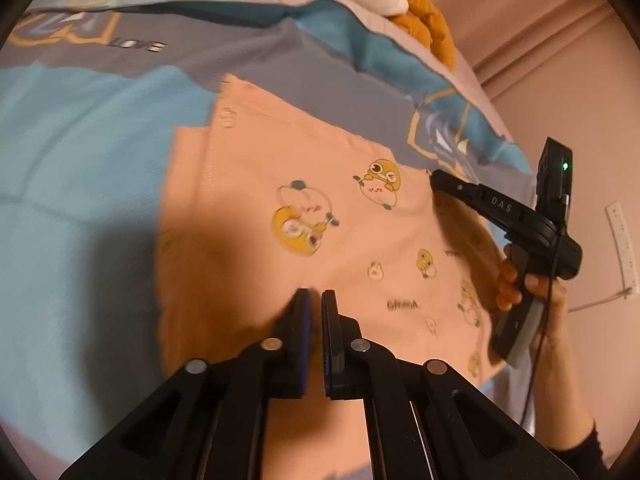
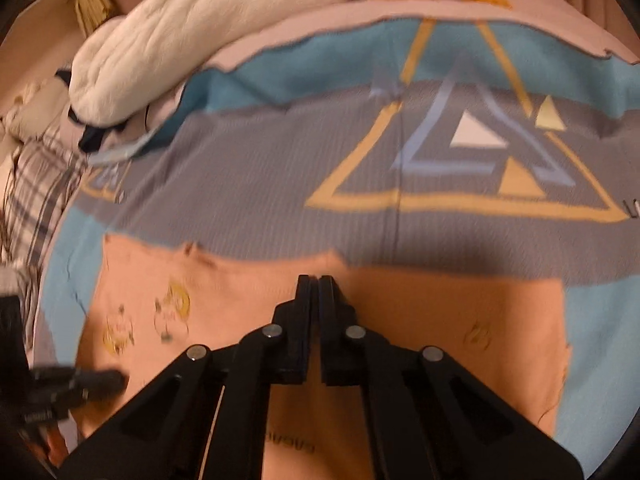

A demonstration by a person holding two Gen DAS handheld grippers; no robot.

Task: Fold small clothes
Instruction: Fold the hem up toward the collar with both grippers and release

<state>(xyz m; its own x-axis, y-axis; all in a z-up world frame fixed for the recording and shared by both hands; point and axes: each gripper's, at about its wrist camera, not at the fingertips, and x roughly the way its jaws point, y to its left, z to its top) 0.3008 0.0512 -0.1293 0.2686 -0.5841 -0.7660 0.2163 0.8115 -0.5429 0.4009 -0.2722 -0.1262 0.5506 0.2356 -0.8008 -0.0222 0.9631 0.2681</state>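
Pink shirt point(image 1: 304, 184) flat on bedspread point(image 1: 80, 168); left gripper point(image 1: 316, 296), right gripper point(image 2: 316, 280) clenched, empty

- A small peach-pink garment point(image 1: 304, 184) lies spread flat on the blue-and-grey bedspread.
- Yellow and white cartoon figures and a short dark word are printed on it.
- Along its left side a narrow strip lies folded over.
- Its far edge point(image 2: 224, 258) runs slightly uneven.

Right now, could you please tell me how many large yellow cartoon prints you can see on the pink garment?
2. On the pink printed cotton garment, one large yellow cartoon print lies mid-cloth, the other up and right of it. Several smaller prints scatter lower right; folded layers may hide more.
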